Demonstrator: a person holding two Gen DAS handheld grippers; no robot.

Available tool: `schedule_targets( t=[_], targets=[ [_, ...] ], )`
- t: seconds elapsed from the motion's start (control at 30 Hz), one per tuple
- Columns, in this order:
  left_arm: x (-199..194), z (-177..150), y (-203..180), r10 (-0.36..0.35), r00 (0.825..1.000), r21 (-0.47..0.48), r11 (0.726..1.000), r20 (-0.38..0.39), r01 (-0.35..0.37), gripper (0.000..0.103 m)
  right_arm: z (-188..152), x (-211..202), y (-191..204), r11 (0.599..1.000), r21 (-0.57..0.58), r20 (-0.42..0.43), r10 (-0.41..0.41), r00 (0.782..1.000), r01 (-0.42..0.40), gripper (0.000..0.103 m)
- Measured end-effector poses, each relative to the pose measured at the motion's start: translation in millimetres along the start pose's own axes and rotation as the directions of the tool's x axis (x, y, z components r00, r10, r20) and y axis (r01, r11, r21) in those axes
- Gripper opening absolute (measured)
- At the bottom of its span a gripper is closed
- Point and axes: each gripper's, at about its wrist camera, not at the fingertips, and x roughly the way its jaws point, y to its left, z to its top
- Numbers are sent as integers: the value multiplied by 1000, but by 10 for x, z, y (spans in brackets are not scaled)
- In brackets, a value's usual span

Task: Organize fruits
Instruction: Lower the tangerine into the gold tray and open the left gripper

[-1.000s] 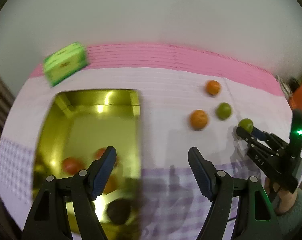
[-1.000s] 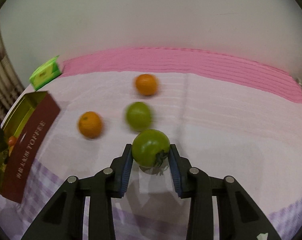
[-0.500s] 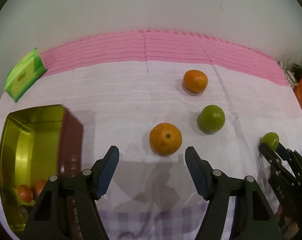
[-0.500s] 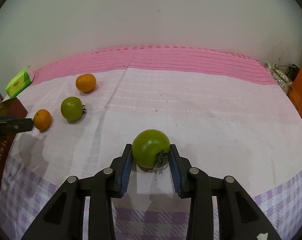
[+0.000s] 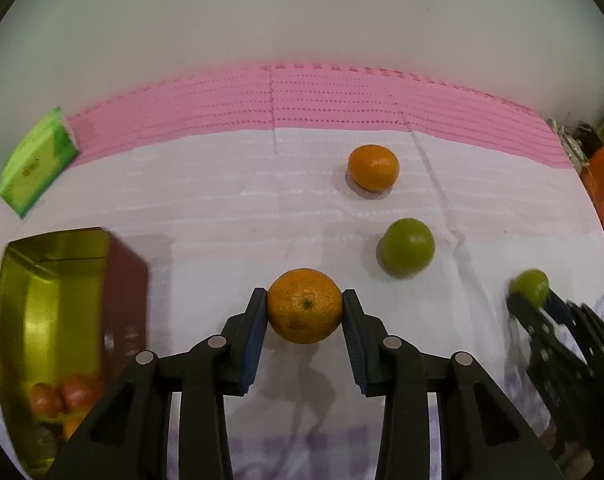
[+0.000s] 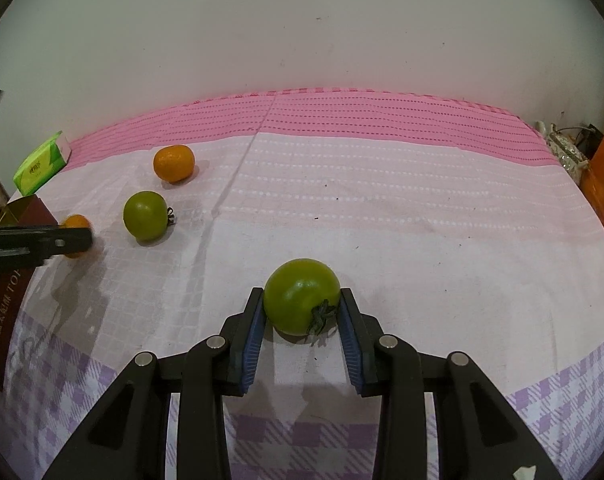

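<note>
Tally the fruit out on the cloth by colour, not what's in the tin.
Orange: 2, one between the closing left gripper jaws, one near the pink stripe.
Green: 2, one loose, one in the right gripper.
Total: 4.

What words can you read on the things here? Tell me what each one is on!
"TO": pale letters on the dark red side of the tin box, cut off by the left gripper; the rest is hidden.
More pale characters run below them on the same side, too small to read.
Green packet: a small printed mark, too blurred to read.
The fruits carry no text.
</note>
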Motion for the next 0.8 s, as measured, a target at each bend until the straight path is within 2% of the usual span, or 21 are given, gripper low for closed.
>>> schedule_targets(
  t=[0.17, 0.37, 0.5, 0.63, 0.8],
  targets=[
    [-471, -129, 279, -2, 999, -17, 1000, 41, 3, 38, 6, 4, 5, 1000, -4, 0, -4, 1000, 4, 33],
    [-919, -389, 956, 92, 994, -109, 990, 65, -84, 38, 6, 6, 20, 1000, -7, 1, -13, 1000, 13, 33],
    [-979, -598, 1430, 166, 985, -169, 973, 41, -157, 38, -3, 2, 59, 999, -21, 2, -27, 1000, 27, 33],
    [-973, -767, 1786, 178, 984, -231, 958, 8, -171, 38, -8, -19, 66, 999, -24, 13, -27, 1000, 27, 33],
    [-923, -915, 1926, 178, 984, -237, 955, -20, -177, 38, -12, -18, 96, 998, -40, 11, -38, 999, 39, 33]
  ],
)
